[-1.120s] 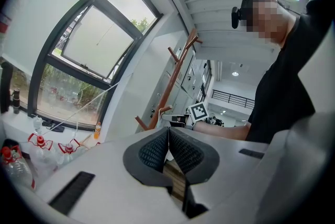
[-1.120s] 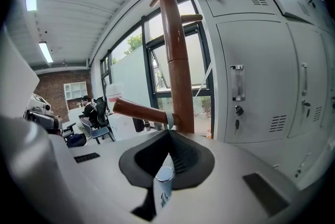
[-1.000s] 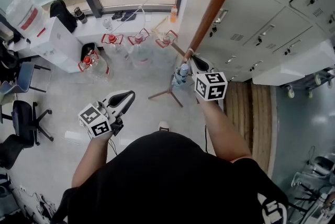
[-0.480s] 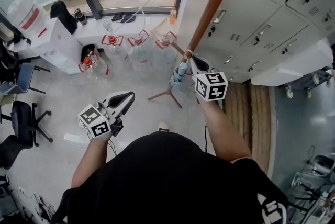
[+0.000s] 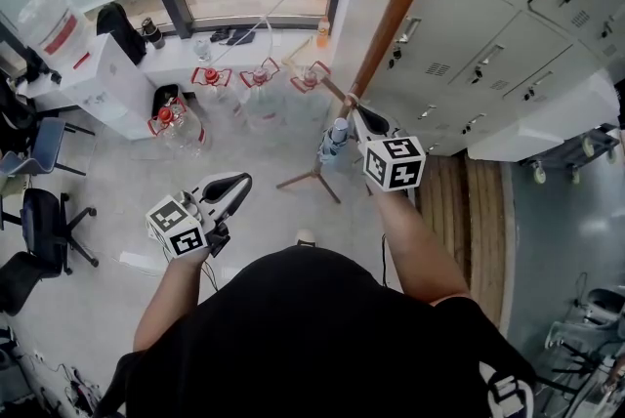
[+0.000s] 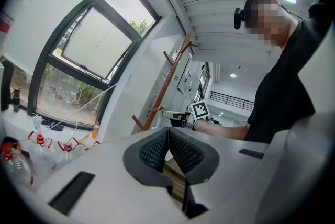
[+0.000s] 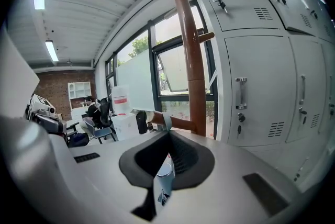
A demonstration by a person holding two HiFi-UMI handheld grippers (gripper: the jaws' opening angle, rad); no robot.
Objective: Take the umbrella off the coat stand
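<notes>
0 of the lifting is done, I judge. In the head view the umbrella (image 5: 335,137) hangs on the coat stand (image 5: 395,11), with your right gripper (image 5: 354,109) at it.

In the left gripper view your left gripper (image 6: 168,131) has its jaws pressed together and is empty.

In the right gripper view the jaws are closed, it seems on the strap (image 7: 165,120) looped over a peg (image 7: 183,124). They hide most of the umbrella.

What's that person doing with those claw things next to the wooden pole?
A person is taking a small folded umbrella off a wooden coat stand. The right gripper is up at a low peg with its jaws closed, it seems on the strap the umbrella hangs by. The umbrella is not off the peg yet. The left gripper is shut and empty, held off to the side over the floor.
</notes>
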